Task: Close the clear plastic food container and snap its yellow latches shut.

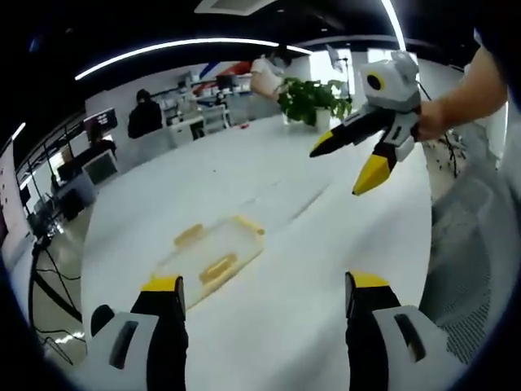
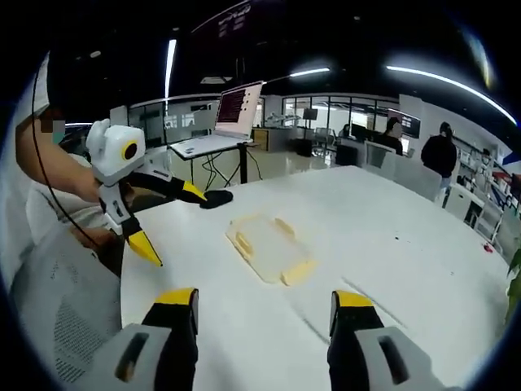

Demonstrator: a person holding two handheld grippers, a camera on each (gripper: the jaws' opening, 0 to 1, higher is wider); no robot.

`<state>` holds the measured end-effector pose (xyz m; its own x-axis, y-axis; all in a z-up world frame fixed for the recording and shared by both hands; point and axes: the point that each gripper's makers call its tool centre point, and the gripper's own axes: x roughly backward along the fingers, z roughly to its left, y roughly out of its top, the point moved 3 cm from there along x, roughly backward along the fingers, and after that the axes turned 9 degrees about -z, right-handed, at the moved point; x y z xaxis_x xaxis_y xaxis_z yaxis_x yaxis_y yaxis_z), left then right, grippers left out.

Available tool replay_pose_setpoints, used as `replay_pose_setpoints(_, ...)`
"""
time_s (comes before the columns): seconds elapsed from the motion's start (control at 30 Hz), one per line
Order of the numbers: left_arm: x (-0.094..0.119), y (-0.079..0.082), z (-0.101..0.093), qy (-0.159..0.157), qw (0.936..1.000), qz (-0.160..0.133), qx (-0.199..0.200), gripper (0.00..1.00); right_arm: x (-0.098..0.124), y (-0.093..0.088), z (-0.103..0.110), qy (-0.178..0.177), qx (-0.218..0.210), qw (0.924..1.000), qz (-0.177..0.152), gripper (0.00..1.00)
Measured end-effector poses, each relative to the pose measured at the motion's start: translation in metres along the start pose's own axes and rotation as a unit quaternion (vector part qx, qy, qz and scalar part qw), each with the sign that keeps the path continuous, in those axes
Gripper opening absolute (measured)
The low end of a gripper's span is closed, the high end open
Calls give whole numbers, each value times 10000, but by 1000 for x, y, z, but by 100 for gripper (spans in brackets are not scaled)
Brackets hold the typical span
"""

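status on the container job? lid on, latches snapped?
Done: the lid looks to be lying over the clear container on the white table; latch state can't be told. In hand: nothing; the left tongs and right tongs are open, held above the table. Left: confirm the lid is seated and press down the yellow latches.

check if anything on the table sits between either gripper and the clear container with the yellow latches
Nothing visible does. In the left gripper view, bare white table lies between the open left gripper and the container. In the right gripper view, the open right gripper likewise faces the container over bare tabletop, both held above it.
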<state>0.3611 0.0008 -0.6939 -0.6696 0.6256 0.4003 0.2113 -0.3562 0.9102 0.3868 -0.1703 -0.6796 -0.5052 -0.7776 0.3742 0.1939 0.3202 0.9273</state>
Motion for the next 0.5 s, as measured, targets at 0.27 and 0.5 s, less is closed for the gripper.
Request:
replay_pose_setpoints(0.27, -1, 4, 10, 3, 10000, 0, -13, 79, -5, 1, -6, 85, 42, 9999, 38, 63)
replay_pose_setpoints(0.5, -2, 3, 16, -61, 9999, 68, -128, 78, -11, 3, -8, 189, 160, 9996, 101, 63)
